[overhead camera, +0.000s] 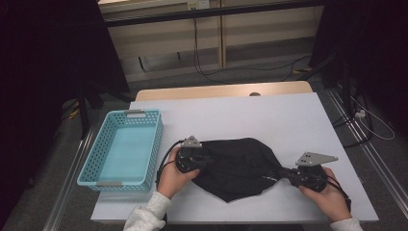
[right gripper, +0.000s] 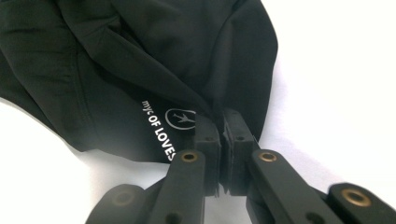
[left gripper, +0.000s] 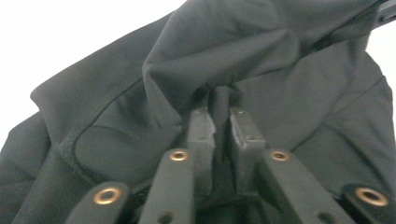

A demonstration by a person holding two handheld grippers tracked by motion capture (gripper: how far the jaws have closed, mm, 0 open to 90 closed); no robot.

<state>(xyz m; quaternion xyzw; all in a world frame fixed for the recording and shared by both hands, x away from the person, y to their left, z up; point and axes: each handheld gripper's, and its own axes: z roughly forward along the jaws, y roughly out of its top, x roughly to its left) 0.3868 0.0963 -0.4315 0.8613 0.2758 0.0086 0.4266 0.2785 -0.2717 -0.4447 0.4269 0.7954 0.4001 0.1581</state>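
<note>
A black garment [overhead camera: 235, 166] lies crumpled on the white table [overhead camera: 250, 115], near the front edge. My left gripper [overhead camera: 204, 159] is at its left side and is shut on a raised fold of the cloth; in the left gripper view the pads [left gripper: 201, 135] pinch the fabric [left gripper: 261, 60] between them. At the cloth's right corner my right gripper [overhead camera: 281, 173] is shut on the hem. The right gripper view has the jaws tight together [right gripper: 219, 119] on the garment [right gripper: 140, 56], beside white printed lettering [right gripper: 161, 128].
A turquoise perforated basket [overhead camera: 111, 183] stands on the table's left side, a short way left of my left hand. Bare white tabletop stretches behind and to the right of the garment. Cables run over the floor beyond the table.
</note>
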